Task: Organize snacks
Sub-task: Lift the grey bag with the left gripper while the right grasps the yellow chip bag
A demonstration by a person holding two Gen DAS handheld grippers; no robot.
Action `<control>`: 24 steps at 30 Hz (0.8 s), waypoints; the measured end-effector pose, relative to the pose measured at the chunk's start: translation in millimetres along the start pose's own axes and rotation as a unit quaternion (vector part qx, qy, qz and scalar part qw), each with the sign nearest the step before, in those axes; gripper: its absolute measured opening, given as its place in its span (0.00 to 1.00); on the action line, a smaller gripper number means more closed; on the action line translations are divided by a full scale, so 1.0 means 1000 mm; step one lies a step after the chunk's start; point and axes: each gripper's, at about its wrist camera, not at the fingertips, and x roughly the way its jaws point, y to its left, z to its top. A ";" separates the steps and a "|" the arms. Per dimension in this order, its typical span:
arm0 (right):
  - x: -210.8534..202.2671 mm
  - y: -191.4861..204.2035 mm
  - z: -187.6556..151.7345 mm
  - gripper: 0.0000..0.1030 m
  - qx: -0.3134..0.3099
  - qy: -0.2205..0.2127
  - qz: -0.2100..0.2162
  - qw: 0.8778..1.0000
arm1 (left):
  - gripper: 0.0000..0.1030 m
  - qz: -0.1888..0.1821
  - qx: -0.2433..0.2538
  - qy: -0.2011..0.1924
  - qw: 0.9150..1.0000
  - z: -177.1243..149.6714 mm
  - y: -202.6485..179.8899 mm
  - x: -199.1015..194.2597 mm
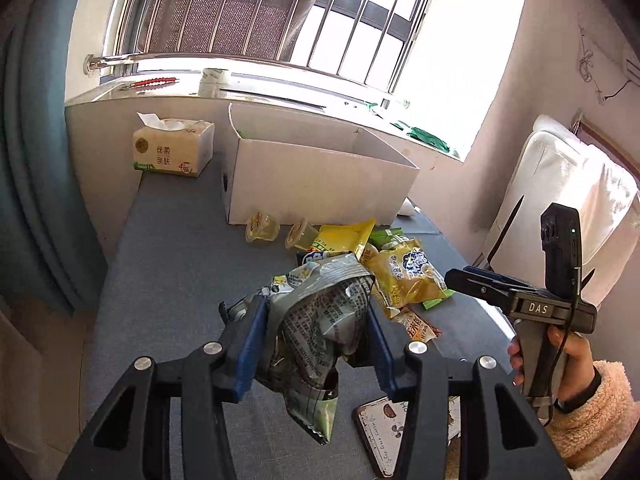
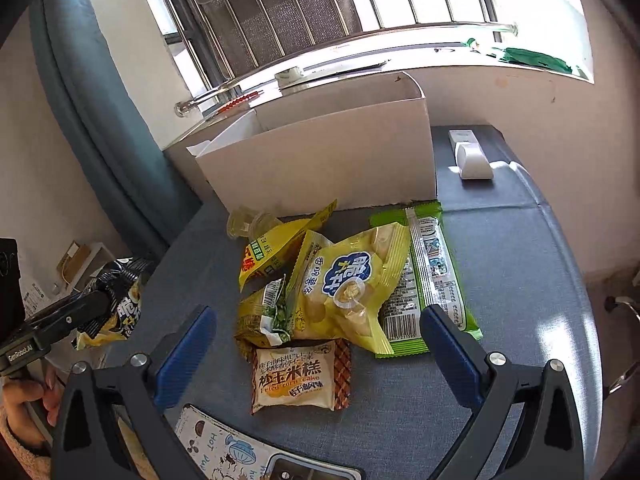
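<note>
Silver snack bag — clamped between blue pads of left gripper, lifted above grey table. Remaining snack pile lies before white box. Right gripper — jaws wide, empty, over corn cake packet.

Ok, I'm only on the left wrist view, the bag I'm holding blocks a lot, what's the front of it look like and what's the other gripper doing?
Observer: From the right wrist view, the held snack bag has a dark front with yellow chips printed low down, clamped in the left gripper.
Operator: And the right gripper, open or shut?
Observer: Open. The right gripper hangs with its jaws wide over the snack pile, nothing between them.
Operator: What's right under it?
Observer: A fried corn cake packet, flat on the grey table, nearest that gripper.
Operator: Anything beyond the white box?
Observer: To the right of the white box, a small white device sits on the table.
</note>
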 end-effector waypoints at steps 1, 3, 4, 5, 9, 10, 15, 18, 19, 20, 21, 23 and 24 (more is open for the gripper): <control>0.006 -0.001 0.005 1.00 0.000 0.006 -0.001 1.000 | 0.50 -0.003 -0.001 0.000 1.000 -0.001 0.000 0.001; 0.019 -0.003 0.014 1.00 0.003 0.017 -0.005 1.000 | 0.50 -0.006 -0.008 -0.003 1.000 -0.001 0.004 -0.001; 0.025 -0.004 0.017 1.00 0.004 0.023 -0.003 1.000 | 0.50 -0.009 -0.010 -0.003 1.000 -0.001 0.005 -0.002; 0.032 -0.004 0.019 1.00 0.004 0.026 -0.009 1.000 | 0.50 -0.011 -0.013 -0.004 1.000 -0.002 0.007 -0.002; 0.058 -0.006 0.019 1.00 0.007 0.058 -0.033 0.998 | 0.50 -0.013 -0.020 -0.005 1.000 -0.003 0.012 -0.003; 0.063 -0.007 0.018 1.00 0.007 0.066 -0.037 0.997 | 0.50 -0.014 -0.021 -0.004 1.000 -0.004 0.013 -0.003; 0.064 -0.008 0.012 0.43 -0.005 0.061 -0.042 0.997 | 0.50 -0.019 -0.027 -0.001 0.999 -0.005 0.016 -0.001; 0.047 -0.016 0.012 0.39 0.013 0.046 -0.029 0.998 | 0.50 -0.019 -0.026 -0.002 0.999 -0.004 0.016 0.000; 0.040 -0.019 0.012 0.38 0.013 0.037 -0.028 0.999 | 0.50 -0.020 -0.028 -0.002 0.999 -0.004 0.017 0.000; 0.030 -0.021 0.013 0.38 0.018 0.026 -0.023 0.999 | 0.50 -0.025 -0.030 -0.003 0.999 -0.003 0.018 0.001; 0.021 -0.025 0.015 0.38 0.024 0.017 -0.014 0.999 | 0.50 -0.028 -0.031 -0.004 0.999 -0.002 0.018 0.001; 0.003 -0.030 0.020 0.38 0.033 -0.002 -0.002 0.999 | 0.50 -0.031 -0.031 -0.007 0.999 0.003 0.017 0.002; -0.005 -0.031 0.024 0.38 0.033 -0.012 -0.004 0.999 | 0.50 -0.032 -0.029 -0.009 0.999 0.007 0.015 0.003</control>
